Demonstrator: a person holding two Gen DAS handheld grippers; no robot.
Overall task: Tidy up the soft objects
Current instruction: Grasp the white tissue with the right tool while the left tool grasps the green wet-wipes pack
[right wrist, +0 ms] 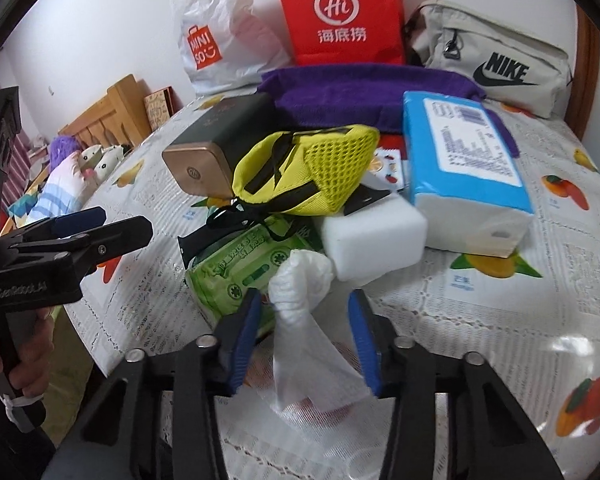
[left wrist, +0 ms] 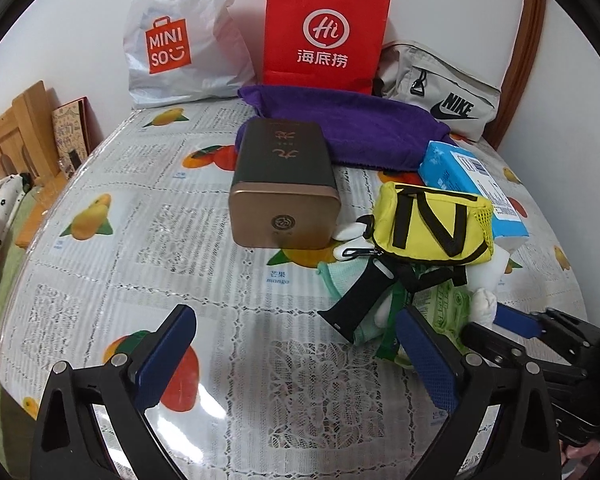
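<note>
A crumpled white tissue (right wrist: 300,280) lies on the table in front of a green wipes pack (right wrist: 236,268). My right gripper (right wrist: 304,295) is open around the tissue; the left pad is close to it and a gap shows at the right pad. Behind it are a white foam block (right wrist: 376,236), a yellow mesh pouch (right wrist: 308,168) and a blue tissue pack (right wrist: 464,160). My left gripper (left wrist: 296,314) is wide open over bare tablecloth, left of the pile and empty. In its view the yellow pouch (left wrist: 432,224) sits beside a brown tin (left wrist: 284,188).
A purple towel (left wrist: 340,128), a red paper bag (left wrist: 324,32), a white Miniso bag (left wrist: 180,40) and a grey Nike bag (left wrist: 440,88) line the back against the wall. A black strap (left wrist: 356,300) lies by the pile. A bed with a wooden headboard (right wrist: 100,120) is left of the table.
</note>
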